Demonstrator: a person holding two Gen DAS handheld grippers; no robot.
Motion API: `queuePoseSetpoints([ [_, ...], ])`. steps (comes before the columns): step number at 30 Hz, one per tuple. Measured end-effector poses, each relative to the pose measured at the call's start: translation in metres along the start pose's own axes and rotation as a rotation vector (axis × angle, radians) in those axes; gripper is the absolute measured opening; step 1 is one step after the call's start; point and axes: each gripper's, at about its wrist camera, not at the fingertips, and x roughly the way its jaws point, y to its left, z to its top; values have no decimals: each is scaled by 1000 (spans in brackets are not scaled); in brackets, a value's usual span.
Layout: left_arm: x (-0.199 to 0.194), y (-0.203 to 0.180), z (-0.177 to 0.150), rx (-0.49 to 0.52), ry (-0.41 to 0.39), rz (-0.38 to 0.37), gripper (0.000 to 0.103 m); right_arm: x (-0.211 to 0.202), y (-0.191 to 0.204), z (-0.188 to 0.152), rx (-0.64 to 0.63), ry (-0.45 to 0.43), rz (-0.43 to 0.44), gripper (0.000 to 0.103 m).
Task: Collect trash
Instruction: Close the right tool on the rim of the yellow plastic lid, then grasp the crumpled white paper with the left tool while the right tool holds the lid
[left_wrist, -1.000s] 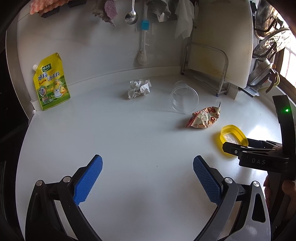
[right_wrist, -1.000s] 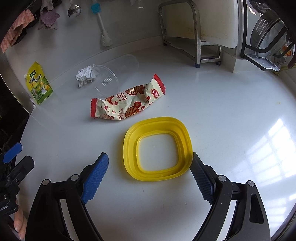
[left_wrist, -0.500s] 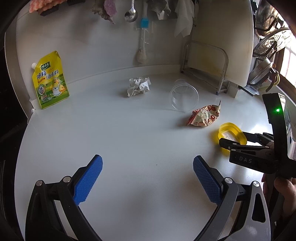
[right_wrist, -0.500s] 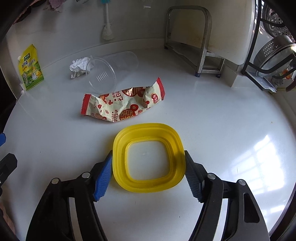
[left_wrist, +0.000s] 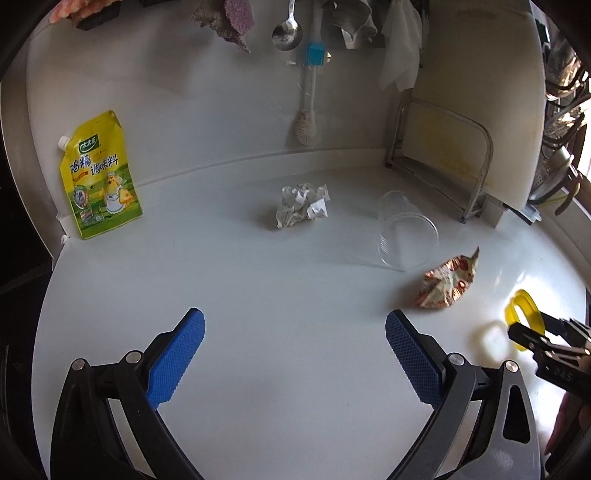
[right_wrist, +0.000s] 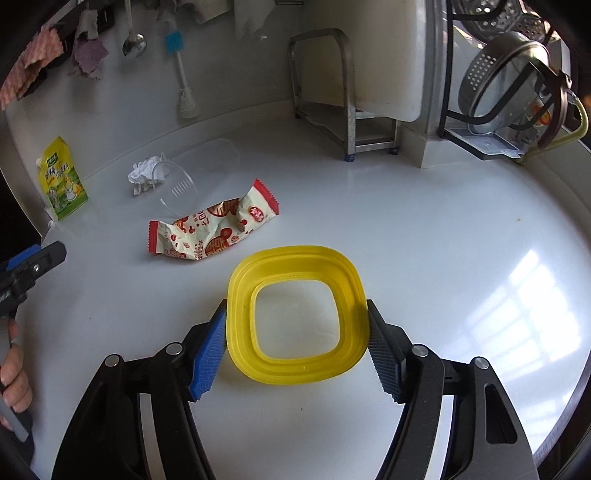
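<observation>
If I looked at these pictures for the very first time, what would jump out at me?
Probably the bright yellow square plastic ring, gripped on both sides between the blue pads of the right gripper on the white countertop. Just behind it lies a crumpled red-and-white snack wrapper, with a clear plastic cup on its side beyond that. The open left gripper holds nothing, and a yellow-green seasoning pouch leans against the back wall on the left.

We note daylight entering from 3 o'clock; window glare on the white counter (right_wrist: 461, 229) at 4 o'clock. Heavy fisheye curvature, dark vignette at the rims; right gripper (left_wrist: 532, 332) motion-blurred in left view.
</observation>
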Motion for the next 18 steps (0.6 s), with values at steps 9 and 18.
queuePoseSetpoints([
  [9,69,2,57,18,63,-20,96,-9,-19,-8,62,-13,49,67],
  [18,123,-4,84,-10,131,-31,96,-14,-26,-7,101,-19,104,67],
])
